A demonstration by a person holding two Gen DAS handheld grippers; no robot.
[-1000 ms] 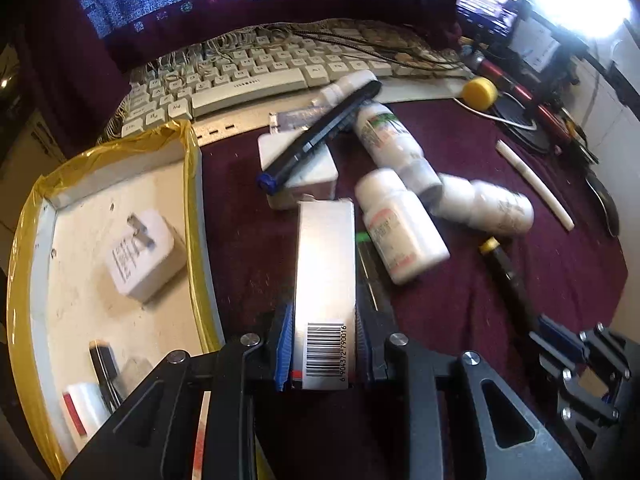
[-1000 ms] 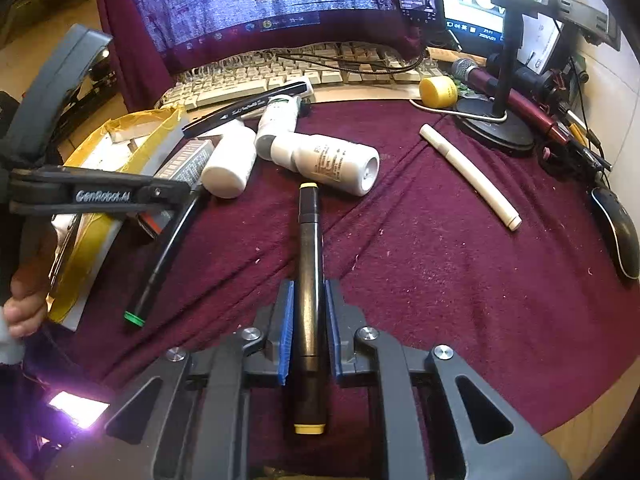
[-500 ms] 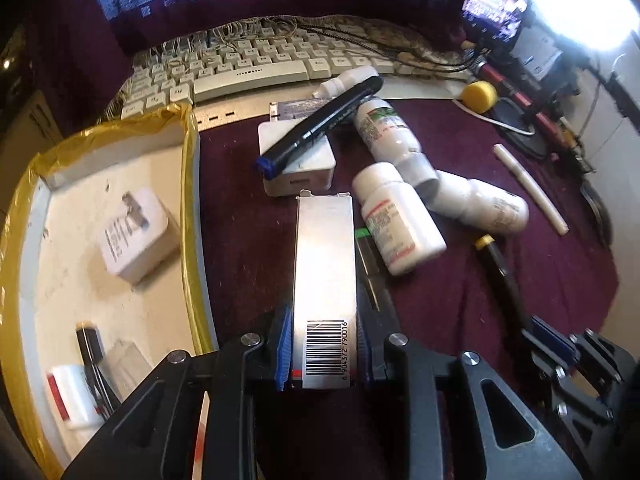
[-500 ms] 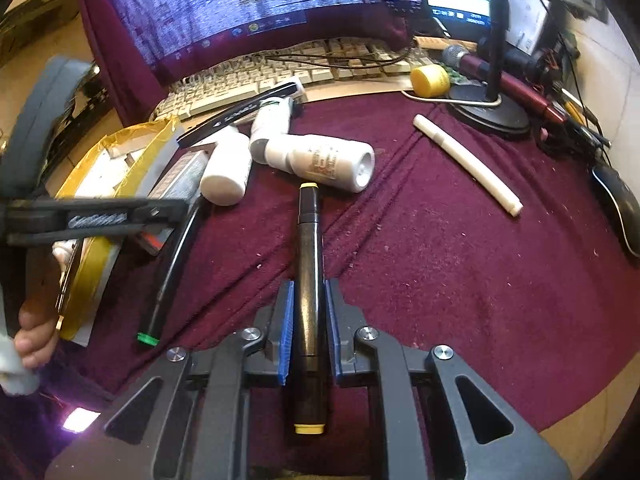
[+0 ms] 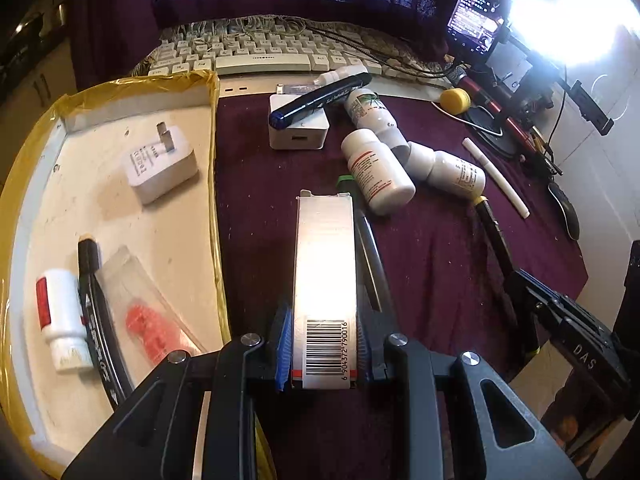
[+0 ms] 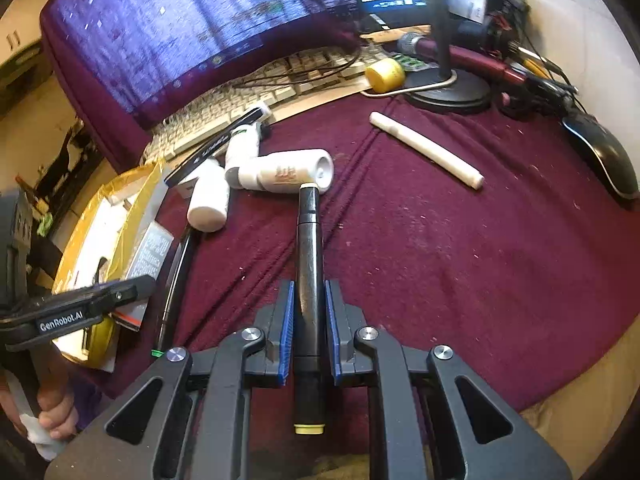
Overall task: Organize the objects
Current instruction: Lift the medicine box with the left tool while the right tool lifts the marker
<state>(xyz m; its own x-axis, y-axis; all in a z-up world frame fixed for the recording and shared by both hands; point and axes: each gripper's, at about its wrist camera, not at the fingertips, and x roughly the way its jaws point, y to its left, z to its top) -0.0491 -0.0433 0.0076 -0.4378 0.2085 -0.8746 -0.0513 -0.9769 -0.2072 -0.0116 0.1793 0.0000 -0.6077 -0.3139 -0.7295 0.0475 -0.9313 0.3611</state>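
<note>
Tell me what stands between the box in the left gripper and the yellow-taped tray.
Only the tray's raised yellow-taped edge lies between the silver box, clamped in the left gripper, and the tray floor. Inside, the white charger, marker and plastic packet take space.

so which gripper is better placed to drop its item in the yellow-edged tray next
Left. The left gripper, shut on the silver box, sits right beside the tray. The right gripper, holding the black marker, is farther off.
</note>
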